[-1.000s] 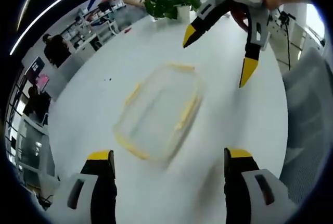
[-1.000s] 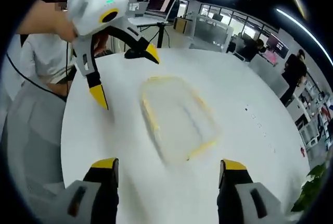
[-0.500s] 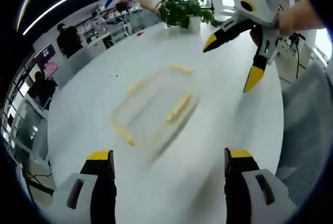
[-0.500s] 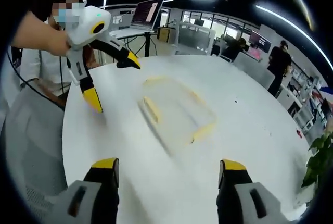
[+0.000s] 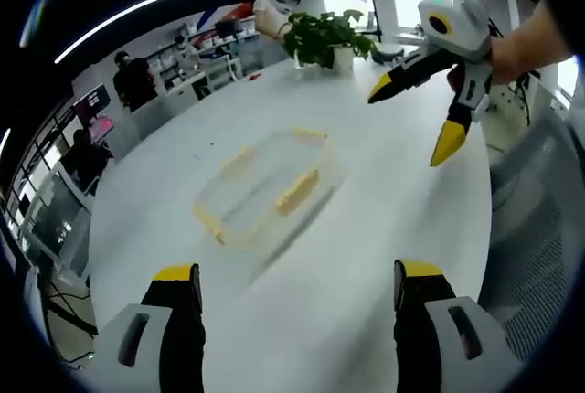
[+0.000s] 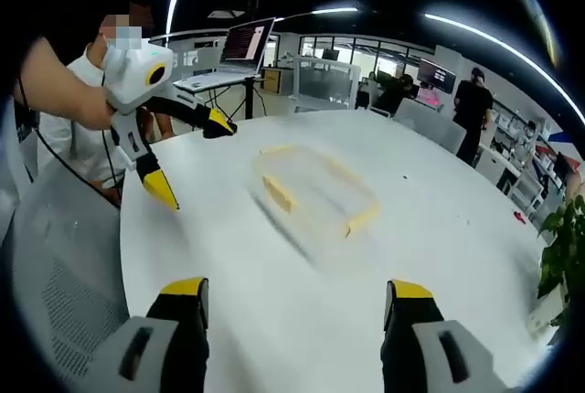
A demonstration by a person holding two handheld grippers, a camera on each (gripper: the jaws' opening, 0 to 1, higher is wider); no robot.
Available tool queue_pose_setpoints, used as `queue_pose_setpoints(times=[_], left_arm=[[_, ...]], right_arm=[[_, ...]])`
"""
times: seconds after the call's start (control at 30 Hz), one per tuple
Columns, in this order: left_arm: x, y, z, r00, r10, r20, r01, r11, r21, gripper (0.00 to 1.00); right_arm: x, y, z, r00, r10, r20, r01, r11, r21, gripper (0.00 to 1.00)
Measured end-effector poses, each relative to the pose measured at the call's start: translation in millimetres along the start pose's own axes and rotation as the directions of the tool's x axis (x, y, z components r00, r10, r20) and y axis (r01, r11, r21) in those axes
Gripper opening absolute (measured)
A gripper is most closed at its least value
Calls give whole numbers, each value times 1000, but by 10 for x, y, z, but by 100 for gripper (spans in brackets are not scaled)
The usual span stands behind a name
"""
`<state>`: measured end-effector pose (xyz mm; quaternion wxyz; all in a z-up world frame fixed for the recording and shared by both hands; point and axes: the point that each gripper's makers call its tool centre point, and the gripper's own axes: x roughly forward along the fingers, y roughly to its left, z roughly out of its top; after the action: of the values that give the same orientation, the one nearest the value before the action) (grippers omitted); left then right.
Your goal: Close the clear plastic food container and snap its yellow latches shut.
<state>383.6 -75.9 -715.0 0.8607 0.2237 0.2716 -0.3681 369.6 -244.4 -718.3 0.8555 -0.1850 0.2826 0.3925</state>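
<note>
On the white table (image 5: pixel 384 228), the container (image 5: pixel 265 189) lies ahead of both grippers, untouched.
Left gripper (image 5: pixel 292 285) and right gripper (image 6: pixel 292 292) hang well short of the container, jaws wide apart; latches (image 6: pixel 279 194) flank it.

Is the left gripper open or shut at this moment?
Open. In the right gripper view, the left gripper hovers above the white round table, its yellow-tipped fingers spread wide apart, holding nothing.

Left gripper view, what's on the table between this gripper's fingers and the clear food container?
Nothing: in the left gripper view, bare white table separates the left gripper from the container.
</note>
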Motion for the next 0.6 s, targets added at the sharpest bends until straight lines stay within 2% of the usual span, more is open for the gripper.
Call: queue_pose_setpoints(times=[0.07, 0.17, 0.3, 0.6], left_arm=[[-53, -11, 16, 999, 16, 32, -15, 1000, -21, 85], [-111, -32, -12, 998, 29, 48, -27, 999, -40, 86], [-224, -69, -65, 997, 49, 57, -47, 998, -41, 84], [-406, -153, -247, 994, 76, 75, -67, 991, -118, 85]], right_arm=[[-34, 27, -36, 1000, -1, 7, 0, 1000, 12, 78], [-95, 58, -61, 1000, -10, 26, 9, 1000, 24, 78], [-168, 105, -131, 999, -14, 30, 13, 1000, 12, 78], [-359, 140, -225, 998, -43, 55, 41, 999, 27, 78]])
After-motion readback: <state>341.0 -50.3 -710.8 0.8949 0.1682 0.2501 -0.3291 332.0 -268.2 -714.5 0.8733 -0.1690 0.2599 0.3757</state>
